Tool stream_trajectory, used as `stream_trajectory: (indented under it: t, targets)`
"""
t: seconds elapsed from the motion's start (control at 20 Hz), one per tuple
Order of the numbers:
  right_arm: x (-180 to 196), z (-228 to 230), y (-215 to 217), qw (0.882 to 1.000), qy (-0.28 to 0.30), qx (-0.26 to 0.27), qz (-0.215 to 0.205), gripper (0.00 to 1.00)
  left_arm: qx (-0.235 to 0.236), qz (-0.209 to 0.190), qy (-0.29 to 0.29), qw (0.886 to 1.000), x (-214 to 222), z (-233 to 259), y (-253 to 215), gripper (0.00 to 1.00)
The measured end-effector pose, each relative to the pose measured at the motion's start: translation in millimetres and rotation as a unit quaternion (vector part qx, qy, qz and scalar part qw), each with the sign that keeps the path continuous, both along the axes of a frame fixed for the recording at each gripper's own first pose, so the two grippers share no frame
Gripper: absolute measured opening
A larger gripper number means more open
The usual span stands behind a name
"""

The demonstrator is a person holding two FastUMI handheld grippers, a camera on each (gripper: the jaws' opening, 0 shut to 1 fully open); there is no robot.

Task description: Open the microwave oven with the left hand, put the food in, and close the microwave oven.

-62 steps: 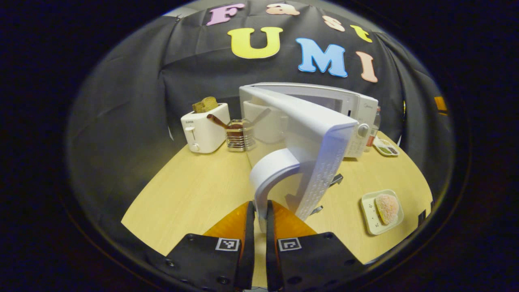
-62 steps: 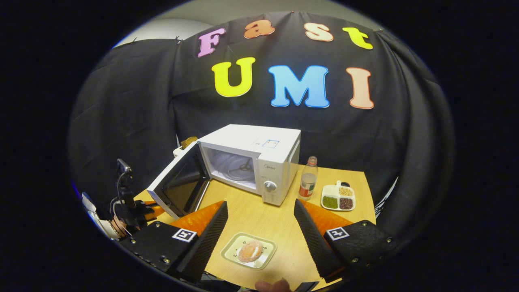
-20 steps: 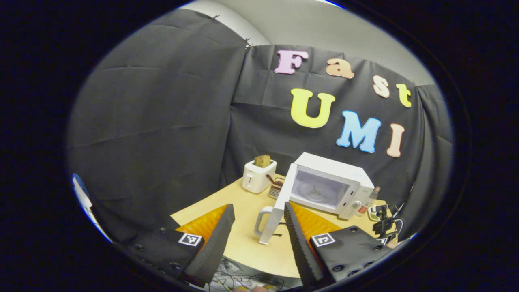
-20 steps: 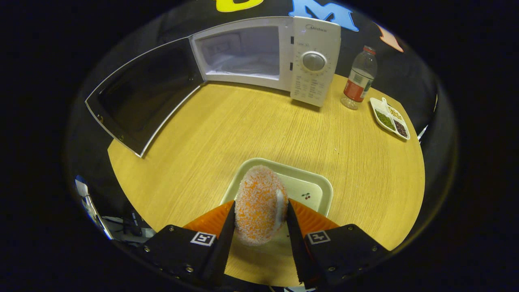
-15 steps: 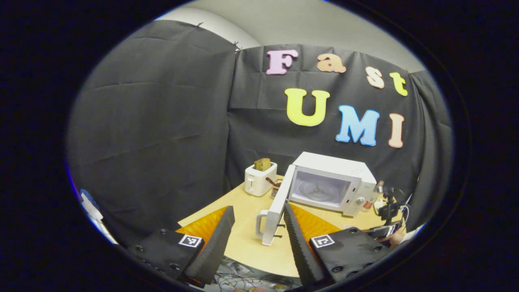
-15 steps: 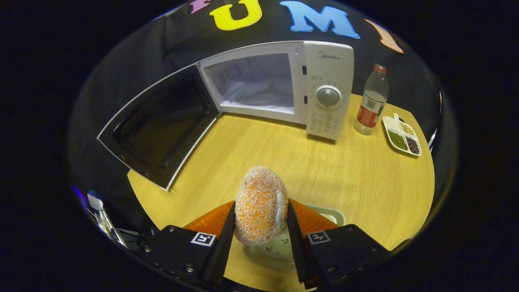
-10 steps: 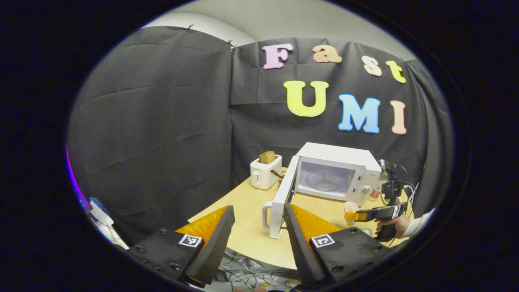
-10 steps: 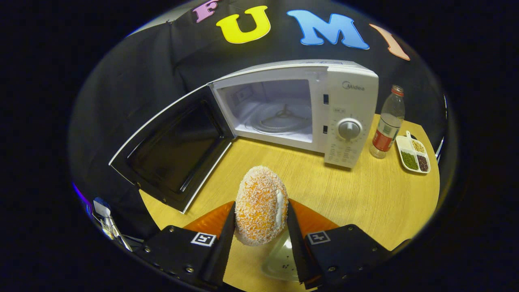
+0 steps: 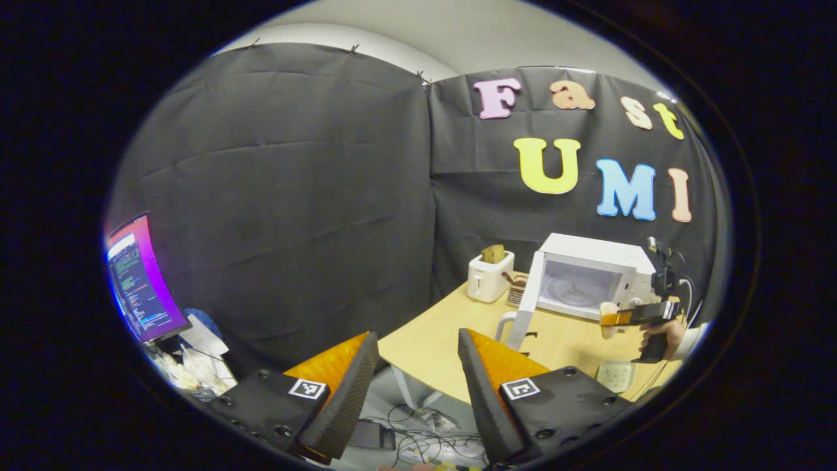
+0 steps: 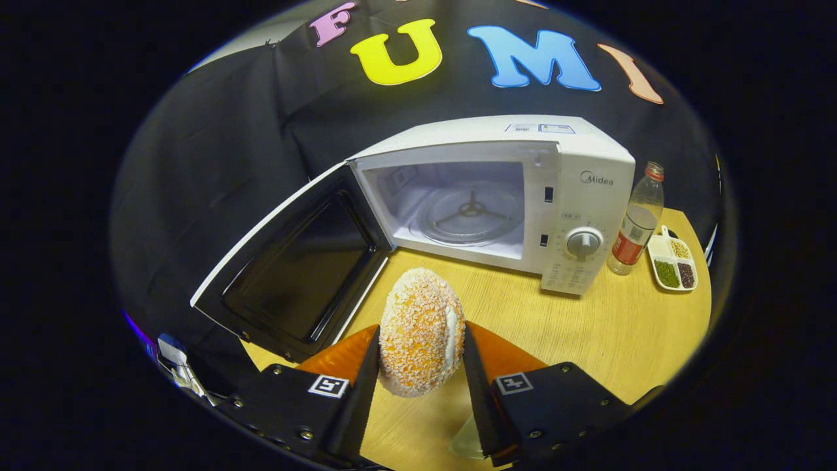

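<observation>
- Left gripper view: the left gripper [image 9: 418,386] sits at the bottom of the view with its two ribbed, wedge-shaped fingers spread wide apart and nothing between them.
- It hangs off the near edge of the pale wood-grain table [image 9: 444,330], well apart from the microwave oven [image 9: 592,278].
- The microwave oven is a glossy white box; its door [image 9: 526,301] stands swung out toward the camera, seen almost edge-on, with a curved white handle [image 9: 501,325] on its outer face.
- To the right of the door, a hand [image 9: 662,332] holds the right gripper [image 9: 605,319] level in front of the oven's open cavity, with the pale, rounded food [image 9: 608,318] at its tip.
- A white toaster [image 9: 489,281] with a brown slice in its slot stands left of the oven, and a lit monitor [image 9: 137,278] glows at the far left.
- Right gripper view: the right gripper [image 10: 422,366] is clamped on the food [image 10: 420,330], both ribbed fingers pressing its sides.
- The food is an egg-shaped bun, orange under a rough coat of pale crumbs, with a white cream seam down its right side.
- It is held above the table [image 10: 588,327], near the open cavity, where a round glass turntable [image 10: 467,219] lies.
- The door [image 10: 294,275] hangs open to the left, its inner face dark and glossy.
- Right of the oven's round dial [image 10: 583,243] stand a clear plastic bottle [image 10: 637,219] and a small divided dish [image 10: 673,265] of grains.
</observation>
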State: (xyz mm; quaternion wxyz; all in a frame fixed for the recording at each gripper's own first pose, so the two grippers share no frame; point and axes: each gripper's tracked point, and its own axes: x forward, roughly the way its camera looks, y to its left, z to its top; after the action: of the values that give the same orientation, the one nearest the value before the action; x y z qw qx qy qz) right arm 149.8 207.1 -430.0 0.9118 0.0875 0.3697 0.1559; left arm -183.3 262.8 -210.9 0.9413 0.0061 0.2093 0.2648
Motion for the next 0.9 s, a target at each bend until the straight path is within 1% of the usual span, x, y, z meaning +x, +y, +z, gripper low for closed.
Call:
stream_trajectory:
  t: [0.05,0.1,0.2,0.3,0.35,0.4,0.45,0.5,0.6,0.65,0.7,0.75,0.8,0.85,0.9]
  targets:
    - [4,5,3,1.0,-0.006,-0.005,-0.006,0.66,-0.018,-0.001,-0.01,1.0,-4,1,1,0.82]
    - [8,8,7,1.0,-0.013,-0.009,-0.011,0.66,-0.039,0.001,-0.025,0.999,-6,3,5,0.77]
    - [16,13,14,1.0,-0.021,-0.017,-0.016,0.67,-0.076,0.02,-0.061,0.995,-9,8,27,0.77]
    - [29,17,21,0.999,-0.029,-0.025,-0.018,0.66,-0.101,0.028,-0.083,0.991,7,14,58,0.77]
    - [34,19,23,0.999,-0.033,-0.026,-0.021,0.66,-0.098,0.026,-0.084,0.991,21,12,75,0.77]
    - [40,21,28,0.999,-0.036,-0.023,-0.023,0.66,-0.084,0.022,-0.085,0.993,32,16,91,0.77]
    - [46,21,32,0.999,-0.038,-0.022,-0.022,0.67,-0.065,0.017,-0.086,0.994,48,28,108,0.77]
    - [50,19,34,0.999,-0.04,-0.025,-0.019,0.66,-0.053,0.007,-0.093,0.994,64,43,115,0.77]
    - [57,16,36,0.998,-0.046,-0.03,-0.019,0.67,-0.027,-0.021,-0.12,0.992,93,80,118,0.8]
    - [62,13,36,0.998,-0.049,-0.032,-0.022,0.67,-0.014,-0.031,-0.119,0.992,109,85,118,0.82]
    - [65,12,35,0.998,-0.053,-0.033,-0.026,0.66,0.0,-0.037,-0.11,0.993,121,88,120,0.79]
    - [71,10,32,0.997,-0.056,-0.032,-0.032,0.67,0.009,-0.041,-0.106,0.994,135,92,123,0.82]
    - [77,7,30,0.997,-0.058,-0.027,-0.042,0.67,0.009,-0.047,-0.108,0.993,146,101,122,0.82]
    - [84,5,29,0.997,-0.058,-0.017,-0.052,0.67,0.006,-0.054,-0.123,0.991,157,115,117,0.87]
    - [94,4,26,0.996,-0.062,-0.008,-0.065,0.66,-0.003,-0.059,-0.133,0.989,168,126,111,0.77]
